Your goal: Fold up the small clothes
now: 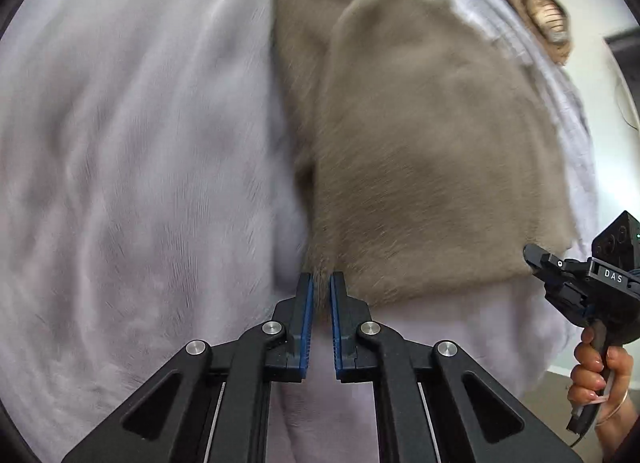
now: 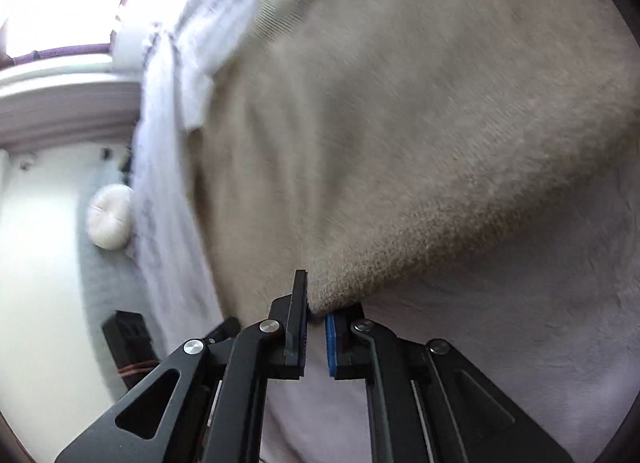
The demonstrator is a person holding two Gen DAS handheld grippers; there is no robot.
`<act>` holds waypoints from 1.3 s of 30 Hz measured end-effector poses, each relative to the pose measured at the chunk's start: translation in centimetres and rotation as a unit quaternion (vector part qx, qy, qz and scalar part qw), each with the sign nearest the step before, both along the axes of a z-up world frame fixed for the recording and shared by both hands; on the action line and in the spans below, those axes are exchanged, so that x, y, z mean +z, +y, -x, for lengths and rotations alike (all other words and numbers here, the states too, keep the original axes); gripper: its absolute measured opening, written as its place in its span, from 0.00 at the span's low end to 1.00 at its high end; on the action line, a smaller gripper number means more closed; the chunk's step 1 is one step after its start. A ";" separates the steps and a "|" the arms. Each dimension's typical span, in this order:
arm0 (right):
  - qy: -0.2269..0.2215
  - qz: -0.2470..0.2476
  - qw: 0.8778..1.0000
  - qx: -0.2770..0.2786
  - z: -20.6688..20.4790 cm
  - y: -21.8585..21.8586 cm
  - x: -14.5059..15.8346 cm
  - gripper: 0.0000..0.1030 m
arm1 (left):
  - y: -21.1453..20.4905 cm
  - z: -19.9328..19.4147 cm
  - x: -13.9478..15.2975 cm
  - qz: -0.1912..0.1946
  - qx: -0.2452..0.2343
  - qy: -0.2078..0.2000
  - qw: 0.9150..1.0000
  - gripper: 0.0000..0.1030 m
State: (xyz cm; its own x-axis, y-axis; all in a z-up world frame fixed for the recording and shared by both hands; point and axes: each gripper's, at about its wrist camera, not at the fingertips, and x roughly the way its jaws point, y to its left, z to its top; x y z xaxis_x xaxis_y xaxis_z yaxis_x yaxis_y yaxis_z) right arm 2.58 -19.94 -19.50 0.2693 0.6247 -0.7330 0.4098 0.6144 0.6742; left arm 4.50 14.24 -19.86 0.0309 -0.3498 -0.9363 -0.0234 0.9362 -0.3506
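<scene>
The taupe fleece garment lies flat on a pale lilac bedsheet, and both tools are pinched on its near edge. The left tool is clamped on the near left corner, with fleece showing between its blue pads. The right tool is clamped on the opposite near corner, where the cloth bunches into a point between the jaws.

The step in hand looks like gripping the near hem to carry it over for a fold. To do it well, both corners should rise together and travel level toward the garment's far end, keeping the hem taut between the tools so no slack wrinkles under the fold. The sheet should stay out of the pinch, which I cannot confirm at either tool.

Seen from the left wrist, the garment's long axis runs away from the left tool toward the far edge of the bed, leaning slightly left, and two pointed flaps mark its far end.
</scene>
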 end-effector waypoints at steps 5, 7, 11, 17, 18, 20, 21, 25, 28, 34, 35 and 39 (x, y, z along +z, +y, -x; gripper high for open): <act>0.022 0.008 1.000 -0.005 1.4 -0.1 -2.4 0.07 | 0.7 0.9 0.4 0.008 0.005 -0.013 1.000 0.09; 0.021 0.027 0.999 0.010 1.1 0.3 -1.8 0.07 | 0.9 1.3 0.8 0.000 -0.009 -0.018 1.000 0.10; 0.038 0.057 0.997 0.039 2.2 0.0 -0.7 0.07 | 1.6 1.8 2.3 -0.016 -0.003 -0.033 0.999 0.10; -0.012 0.181 0.983 0.033 3.5 -4.8 5.1 0.32 | 3.6 2.7 4.3 -0.040 0.020 -0.042 0.998 0.10; -0.019 0.203 0.979 0.027 3.2 -5.7 5.7 0.44 | 3.7 2.6 4.6 -0.042 0.023 -0.044 0.998 0.10; -0.029 0.249 0.968 0.009 2.1 -8.0 6.9 0.46 | 3.0 2.1 5.2 -0.046 0.024 -0.054 0.997 0.10; -0.033 0.271 0.962 0.000 1.4 -9.2 7.2 0.46 | 2.5 1.7 5.4 -0.051 0.023 -0.058 0.997 0.10; -0.008 0.288 0.958 0.009 -1.3 -12.5 5.6 0.45 | 0.4 0.3 5.4 -0.056 0.029 -0.063 0.996 0.10; 0.027 0.238 0.970 0.035 -2.2 -13.7 3.1 0.07 | -1.6 -0.4 5.0 -0.070 0.021 -0.065 0.995 0.10; 0.036 0.243 0.967 0.072 -0.2 -15.4 2.6 0.07 | -2.4 -0.2 1.5 -0.107 0.009 -0.037 0.994 0.10; 0.044 0.241 0.967 0.076 -0.1 -15.6 1.9 0.07 | -2.5 -0.2 1.4 -0.109 0.011 -0.038 0.993 0.10; 0.047 0.249 0.965 0.072 0.0 -15.5 1.8 0.12 | -2.4 -0.6 3.4 -0.119 0.025 -0.035 0.992 0.10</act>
